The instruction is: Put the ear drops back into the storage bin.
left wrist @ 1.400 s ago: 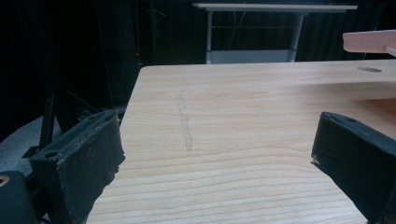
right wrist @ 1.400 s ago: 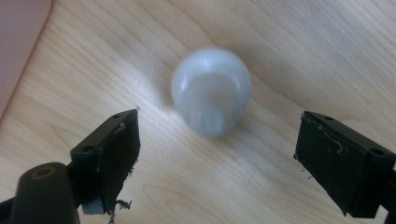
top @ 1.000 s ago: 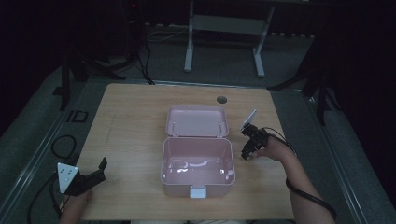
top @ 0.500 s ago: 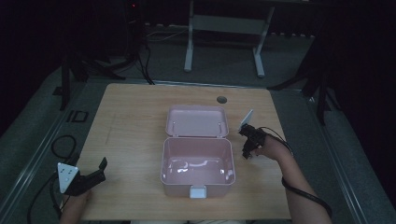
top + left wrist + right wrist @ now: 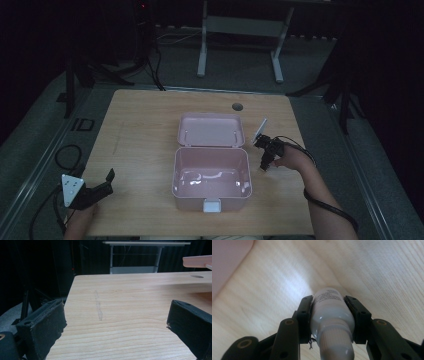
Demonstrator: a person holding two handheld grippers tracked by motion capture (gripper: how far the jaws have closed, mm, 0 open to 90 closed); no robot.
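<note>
So the right gripper [image 5: 332, 312] has a small white bottle [image 5: 332, 315] pinched between its pads, one pad on each side of the body just ahead of the ribbed cap, which points back toward the camera. In the high view that gripper [image 5: 264, 159] sits just right of the open pink box [image 5: 211, 176], tipped down at the table [image 5: 140, 130], so the bottle's far end is close to the wood, though I can't tell if it's touching.

My guess is the bottle is headed into the box, in which case the trick is to lift first. The box wall is right beside the pads on the box side, so raise the bottle clear of the rim before swinging over, then lower it and only let go once it's low inside, or it'll bounce around. The grip looks square on the body, which is good; squeezing nearer the rounded shoulder would likely make it squirt out.

Pose-wise, the right forearm comes in from the lower right with the wrist bent so the jaws angle down and toward the person. The left gripper [image 5: 92, 189] rests near the front left corner, well apart from the box, with its jaws spread wide and only bare table between its pads [image 5: 42, 325]
</note>
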